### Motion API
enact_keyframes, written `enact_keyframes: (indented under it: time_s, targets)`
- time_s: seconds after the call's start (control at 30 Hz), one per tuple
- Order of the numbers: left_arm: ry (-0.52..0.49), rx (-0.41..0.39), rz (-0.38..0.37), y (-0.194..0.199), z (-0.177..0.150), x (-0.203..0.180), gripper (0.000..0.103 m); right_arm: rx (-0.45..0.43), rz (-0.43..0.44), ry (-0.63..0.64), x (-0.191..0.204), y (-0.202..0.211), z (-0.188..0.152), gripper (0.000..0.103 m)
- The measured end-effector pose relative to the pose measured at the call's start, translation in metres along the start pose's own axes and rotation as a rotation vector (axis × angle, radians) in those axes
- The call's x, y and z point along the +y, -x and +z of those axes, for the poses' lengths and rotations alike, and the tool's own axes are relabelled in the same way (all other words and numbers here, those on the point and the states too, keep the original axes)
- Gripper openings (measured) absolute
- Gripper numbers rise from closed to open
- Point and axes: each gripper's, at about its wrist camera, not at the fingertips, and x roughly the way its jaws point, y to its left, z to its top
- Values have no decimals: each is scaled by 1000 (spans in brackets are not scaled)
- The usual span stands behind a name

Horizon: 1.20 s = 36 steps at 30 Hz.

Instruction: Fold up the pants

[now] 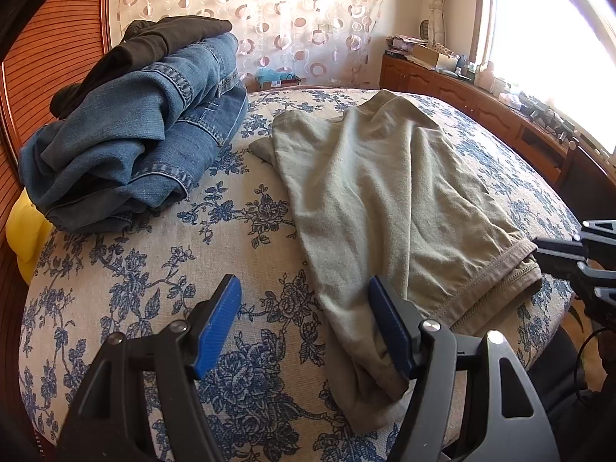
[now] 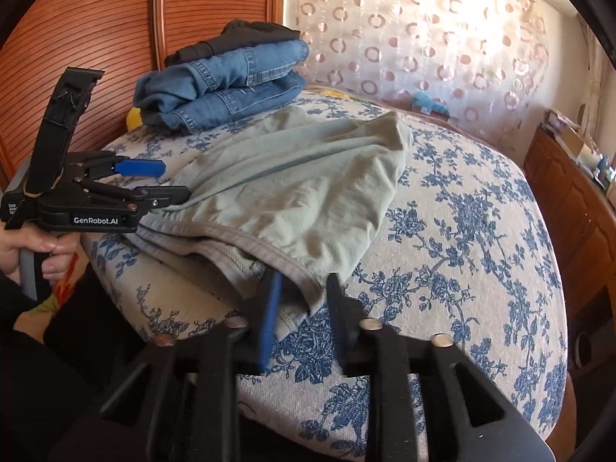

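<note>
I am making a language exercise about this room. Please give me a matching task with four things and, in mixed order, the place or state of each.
Things: 1 green pants; 2 jeans; 3 black clothes; 4 left claw.
Places or states: A on top of the jeans; B open wide; C spread on the bed; D folded, under the black clothes.
Pairs: 1-C, 2-D, 3-A, 4-B.

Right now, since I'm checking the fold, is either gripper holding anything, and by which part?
Nothing is held. The right gripper straddles the stitched edge of the khaki pants, pads apart; the left gripper stands open.
</note>
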Motion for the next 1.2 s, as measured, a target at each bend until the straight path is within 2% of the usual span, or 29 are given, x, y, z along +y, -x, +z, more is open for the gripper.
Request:
enact_keyframes:
  time_s: [0.03,0.1,0.3,0.53,0.6,0.67,0.87,1.1,1.2]
  targets:
    - [1,0,0,0,0,0,69,0,4,-8,-1,0,0,3]
    - [1,0,0,0,0,0,69,-9,22,-23,-3,5,-1,0]
    - [1,0,0,0,0,0,69,-35,53,-28,-5,21,-4,0]
    - [-1,-3,1,0,0,0,69,-39,60,-29,-5,18,-4,0]
    - [0,-3,1,0,0,0,69,-31,46,-13,-1,16,-4,5]
    - [0,-5,1,0,0,0,69,-23,33,-4,1,12,-4,14]
    - [0,-6,1,0,-1,0,69,-8,-12,13,2,3,-1,23]
    - [-1,-7,1,0,-1,0,69,7,-58,24,5,-8,3,23]
    - [0,-7,1,0,-1,-1,69,11,-57,3,1,-10,2,13]
